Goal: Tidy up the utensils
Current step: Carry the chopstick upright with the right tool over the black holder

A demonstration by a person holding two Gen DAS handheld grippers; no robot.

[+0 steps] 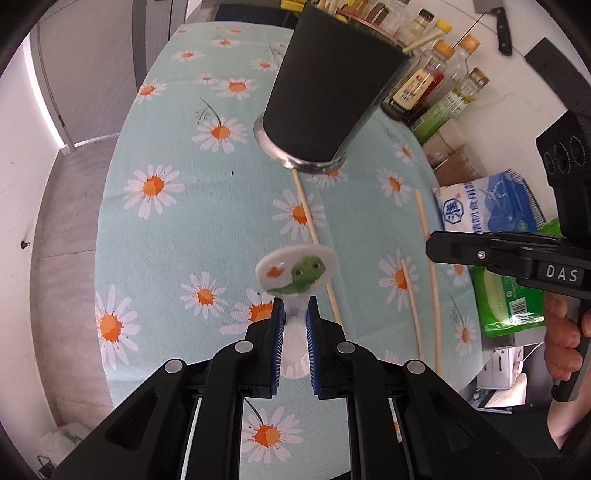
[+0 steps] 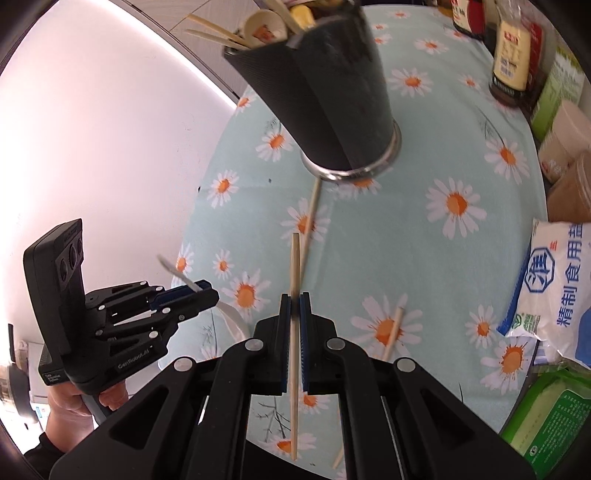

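A black utensil cup (image 1: 325,88) with a steel base stands on the daisy tablecloth (image 1: 177,155); it also shows in the right wrist view (image 2: 332,92), holding chopsticks and spoons. My left gripper (image 1: 295,314) is shut on a white spoon (image 1: 295,273) with a green frog picture, held above the cloth in front of the cup. My right gripper (image 2: 294,306) is shut on a wooden chopstick (image 2: 294,266), held upright above the cloth. Loose chopsticks (image 1: 308,214) lie on the cloth near the cup. The left gripper also shows in the right wrist view (image 2: 199,288).
Sauce bottles (image 1: 424,81) stand behind the cup at the right. A salt bag (image 2: 554,288) and a green packet (image 2: 546,417) lie along the table's right edge. A cleaver (image 1: 495,22) hangs on the wall.
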